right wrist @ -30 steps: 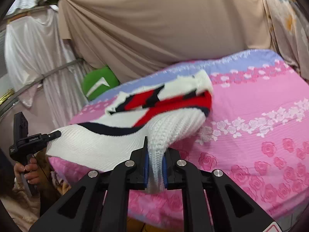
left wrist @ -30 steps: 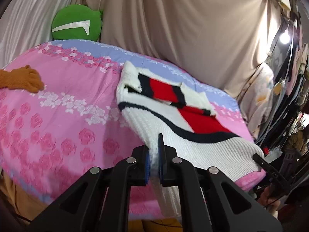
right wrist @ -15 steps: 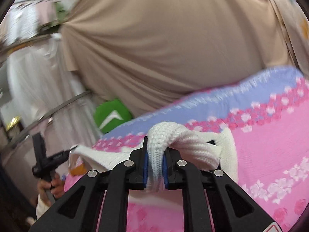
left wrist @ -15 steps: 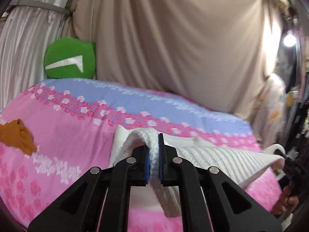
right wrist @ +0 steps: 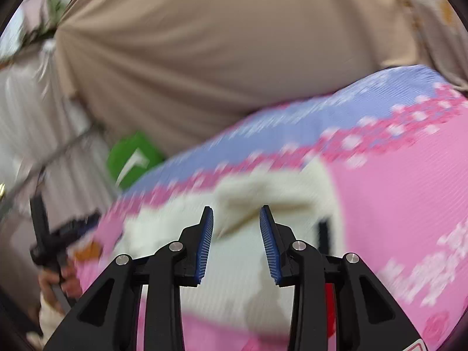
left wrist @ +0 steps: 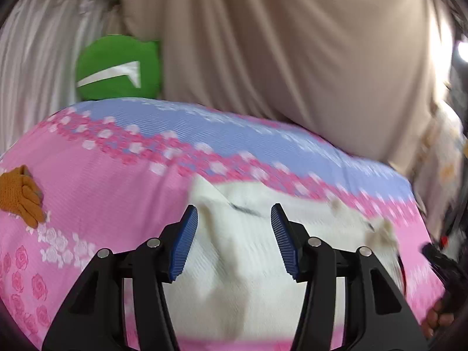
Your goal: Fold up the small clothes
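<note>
A white knit sweater (left wrist: pixel 242 266) lies folded over on the pink floral bedspread (left wrist: pixel 96 193), its plain white side up. My left gripper (left wrist: pixel 232 228) hovers over its near edge, jaws opening, the blue pads apart and clear of the knit. In the right wrist view the same sweater (right wrist: pixel 242 251) lies under my right gripper (right wrist: pixel 236 225), whose jaws are also opening; no cloth is pinched between them. A black stripe (right wrist: pixel 323 234) and a bit of red (right wrist: pixel 329 289) peek out at the sweater's right edge. The picture is blurred by motion.
An orange knit glove (left wrist: pixel 20 196) lies at the bed's left side. A green cushion (left wrist: pixel 117 67) sits at the back against beige drapes (left wrist: pixel 278 44). A hand holding the other gripper shows at the lower right (left wrist: pixel 438 316) and at the left (right wrist: pixel 49 275).
Both grippers carried the sweater's near edge forward over the rest, hiding the red and black pattern, then let go; their jaws went from shut on the knit to apart.
</note>
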`<state>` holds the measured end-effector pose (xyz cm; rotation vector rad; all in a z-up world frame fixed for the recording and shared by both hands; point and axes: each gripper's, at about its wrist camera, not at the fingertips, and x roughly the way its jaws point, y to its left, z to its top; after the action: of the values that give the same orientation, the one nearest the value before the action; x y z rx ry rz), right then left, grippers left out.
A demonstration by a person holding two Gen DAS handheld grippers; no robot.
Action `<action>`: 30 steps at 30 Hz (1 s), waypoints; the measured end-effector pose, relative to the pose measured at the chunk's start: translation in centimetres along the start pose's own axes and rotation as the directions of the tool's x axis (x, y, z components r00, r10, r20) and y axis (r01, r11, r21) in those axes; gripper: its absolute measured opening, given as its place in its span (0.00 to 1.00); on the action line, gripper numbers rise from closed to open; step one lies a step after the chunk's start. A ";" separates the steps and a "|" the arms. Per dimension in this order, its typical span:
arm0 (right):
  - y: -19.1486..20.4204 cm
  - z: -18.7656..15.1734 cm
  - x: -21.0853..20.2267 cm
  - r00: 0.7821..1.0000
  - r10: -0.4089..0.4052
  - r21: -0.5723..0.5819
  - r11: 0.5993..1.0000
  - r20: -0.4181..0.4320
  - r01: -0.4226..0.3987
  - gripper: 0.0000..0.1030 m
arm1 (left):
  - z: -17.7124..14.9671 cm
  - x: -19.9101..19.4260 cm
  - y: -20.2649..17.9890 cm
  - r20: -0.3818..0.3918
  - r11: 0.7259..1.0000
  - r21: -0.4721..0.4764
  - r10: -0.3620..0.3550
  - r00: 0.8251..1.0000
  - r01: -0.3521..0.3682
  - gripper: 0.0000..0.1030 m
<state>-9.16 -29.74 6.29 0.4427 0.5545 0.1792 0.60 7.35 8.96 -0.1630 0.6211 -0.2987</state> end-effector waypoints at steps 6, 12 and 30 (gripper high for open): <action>5.7 -4.0 6.5 0.966 0.039 -0.194 0.977 -0.255 -0.091 0.33 | -5.7 5.1 -5.3 -0.281 0.979 0.161 -0.076 0.957 0.125 0.49; 2.2 2.4 14.0 0.961 -0.114 -0.215 0.975 -0.254 0.059 0.29 | -1.9 11.4 -4.6 -0.289 0.988 0.147 -0.002 0.957 0.047 0.48; -5.6 -6.0 0.6 0.962 -0.244 0.069 0.965 -0.120 0.253 0.55 | -6.7 4.1 7.0 -0.262 0.972 -0.190 0.084 0.961 -0.137 0.60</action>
<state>-11.64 -32.39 -1.11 0.4422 0.7233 -0.0615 1.36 12.26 -0.35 -0.2918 0.9122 -0.1456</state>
